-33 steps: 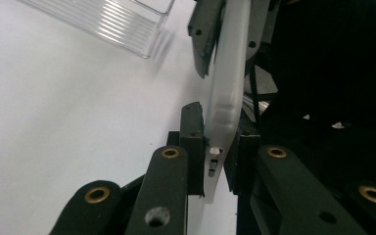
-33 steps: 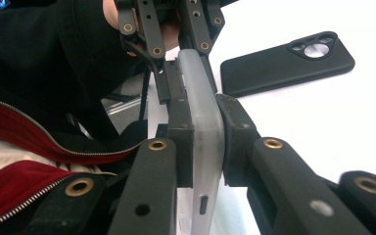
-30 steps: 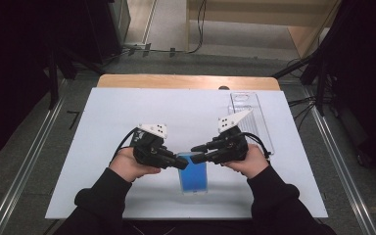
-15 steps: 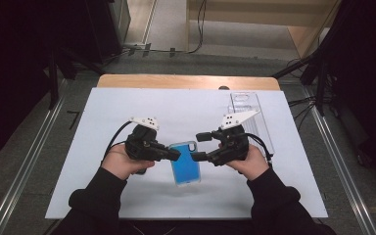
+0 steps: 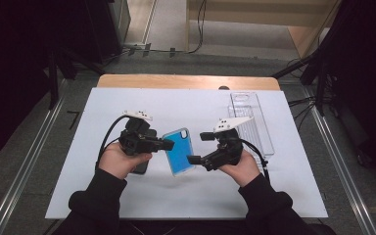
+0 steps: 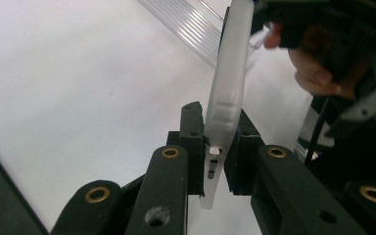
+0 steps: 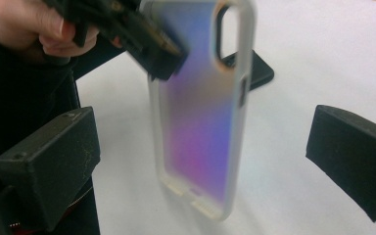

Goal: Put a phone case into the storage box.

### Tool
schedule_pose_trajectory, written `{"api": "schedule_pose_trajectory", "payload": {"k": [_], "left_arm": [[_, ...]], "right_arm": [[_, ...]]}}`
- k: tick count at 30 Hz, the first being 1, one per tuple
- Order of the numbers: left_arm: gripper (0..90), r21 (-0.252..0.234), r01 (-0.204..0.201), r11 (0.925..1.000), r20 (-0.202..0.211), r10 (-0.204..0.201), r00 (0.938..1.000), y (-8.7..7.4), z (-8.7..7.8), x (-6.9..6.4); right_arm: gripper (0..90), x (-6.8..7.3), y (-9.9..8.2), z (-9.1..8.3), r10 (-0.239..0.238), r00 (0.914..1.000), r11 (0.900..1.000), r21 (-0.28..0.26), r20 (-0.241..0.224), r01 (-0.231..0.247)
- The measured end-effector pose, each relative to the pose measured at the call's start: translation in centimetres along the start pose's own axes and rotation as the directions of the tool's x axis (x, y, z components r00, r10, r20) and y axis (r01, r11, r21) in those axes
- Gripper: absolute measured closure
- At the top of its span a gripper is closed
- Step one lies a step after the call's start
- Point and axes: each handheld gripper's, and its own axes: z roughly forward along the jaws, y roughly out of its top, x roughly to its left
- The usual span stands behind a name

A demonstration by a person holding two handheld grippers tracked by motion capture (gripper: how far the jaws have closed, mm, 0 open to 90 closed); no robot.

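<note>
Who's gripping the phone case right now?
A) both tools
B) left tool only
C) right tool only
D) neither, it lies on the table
B: the left tool pinches the phone case edge, while the right tool stands open around it, pads clear.

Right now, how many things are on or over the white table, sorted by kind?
Iridescent blue translucent phone case, held up by the left claw: 1
Black phone lying flat on the white table: 1
Clear ribbed plastic packaging tray: 1
Total: 3
</note>
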Motion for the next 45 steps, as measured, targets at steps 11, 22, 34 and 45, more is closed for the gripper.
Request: {"api": "schedule_pose_trajectory", "payload": {"k": [11, 22, 34, 45], "left_arm": [[80.7, -0.026, 0.088, 0.9958, -0.104, -0.09, 0.9904, 0.2, -0.1, -0.4], [80.7, -0.041, 0.114, 0.9926, -0.125, -0.119, 0.985, 0.3, 0.3, -1.2], [80.6, -0.031, 0.119, 0.9924, -0.118, -0.122, 0.9855, 0.3, 1.1, -1.9], [80.5, -0.024, 0.104, 0.9943, -0.111, -0.106, 0.9881, 0.4, 1.9, -2.9]], "right_arm": [[0.0, 1.0, -0.4, 1.4, 0.082, 0.9864, 0.9963, -0.036, 0.142, -0.078], [0.0, 2.2, -0.6, 3.1, 0.094, 0.9619, 0.9951, -0.052, 0.257, -0.083], [0.0, 2.7, -0.7, 4.5, 0.091, 0.9533, 0.9957, -0.044, 0.288, -0.082], [6.5, 2.6, -0.8, 5.2, 0.078, 0.9403, 0.9969, -0.037, 0.331, -0.07]]}}
